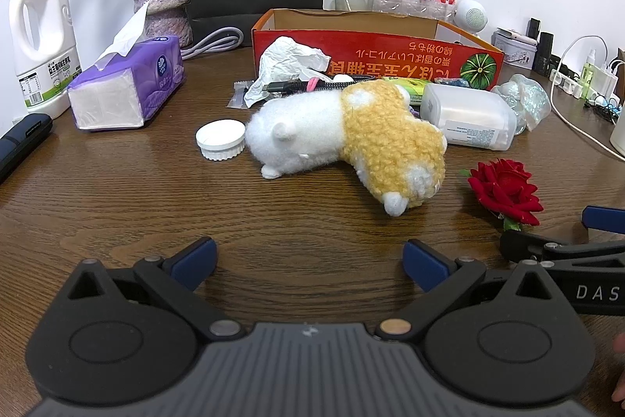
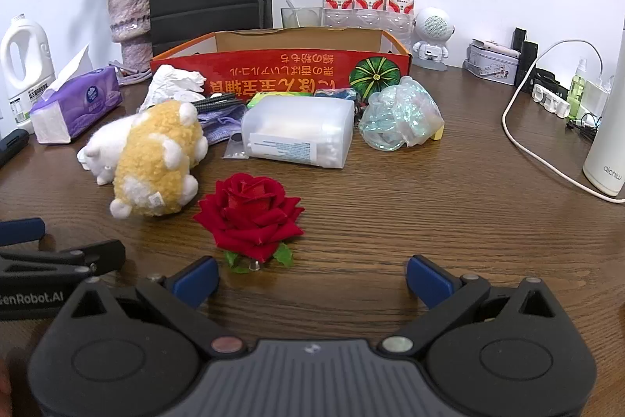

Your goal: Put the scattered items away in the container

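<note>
Both grippers sit low at the near edge of the table (image 1: 117,206), angled down toward the clutter. Left gripper (image 1: 310,262): jaws spread wide, nothing between the blue pads, bare wood under them. Right gripper (image 2: 312,278): same, wide apart and empty, with the red rose (image 2: 250,215) lying just ahead of its left finger, not touching. Each gripper shows at the edge of the other's view, so they're side by side.

Scattered items lie in front of the red cardboard box (image 2: 281,73), none inside it as far as visible. Plush toy (image 1: 347,135), white and yellow, lies on its side mid-table. White round lid (image 1: 220,139) is just left of it. Translucent plastic case (image 2: 297,131) lies flat behind the rose, with a crumpled clear wrapper (image 2: 402,112) to its right. Crumpled white tissue (image 1: 289,65) and a braided cable (image 1: 312,86) rest against the box front. Purple tissue pack (image 1: 125,85) is off to the left.
</note>
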`<move>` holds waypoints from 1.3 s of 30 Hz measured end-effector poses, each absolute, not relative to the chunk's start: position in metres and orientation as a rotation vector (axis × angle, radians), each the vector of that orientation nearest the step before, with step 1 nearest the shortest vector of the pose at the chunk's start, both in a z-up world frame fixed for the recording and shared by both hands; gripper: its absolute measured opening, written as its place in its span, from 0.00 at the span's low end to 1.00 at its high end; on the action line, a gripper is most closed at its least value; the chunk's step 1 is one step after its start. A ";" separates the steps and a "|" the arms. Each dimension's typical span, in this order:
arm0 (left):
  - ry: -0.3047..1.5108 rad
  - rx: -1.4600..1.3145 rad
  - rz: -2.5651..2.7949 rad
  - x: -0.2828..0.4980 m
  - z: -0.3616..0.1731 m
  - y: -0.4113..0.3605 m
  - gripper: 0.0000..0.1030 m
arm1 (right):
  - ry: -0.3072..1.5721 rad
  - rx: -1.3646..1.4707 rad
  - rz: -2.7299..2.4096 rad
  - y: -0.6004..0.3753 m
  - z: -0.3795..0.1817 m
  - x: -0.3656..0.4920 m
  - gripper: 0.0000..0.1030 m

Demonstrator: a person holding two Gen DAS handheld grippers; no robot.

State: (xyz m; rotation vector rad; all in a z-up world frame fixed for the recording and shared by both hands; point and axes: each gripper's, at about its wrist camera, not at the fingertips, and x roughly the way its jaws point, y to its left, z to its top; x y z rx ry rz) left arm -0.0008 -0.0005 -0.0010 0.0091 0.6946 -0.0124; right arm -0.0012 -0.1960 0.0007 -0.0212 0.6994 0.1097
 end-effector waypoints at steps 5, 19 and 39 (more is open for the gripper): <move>0.695 0.009 -0.012 0.000 -0.001 -0.001 1.00 | 0.699 -0.021 0.111 -0.196 0.001 -0.001 1.00; 0.695 0.009 -0.013 0.001 -0.001 -0.001 1.00 | 0.699 -0.022 0.115 -0.196 0.001 -0.001 1.00; 0.696 0.008 -0.002 0.001 0.000 0.001 1.00 | 0.699 -0.023 0.101 -0.194 0.000 0.000 1.00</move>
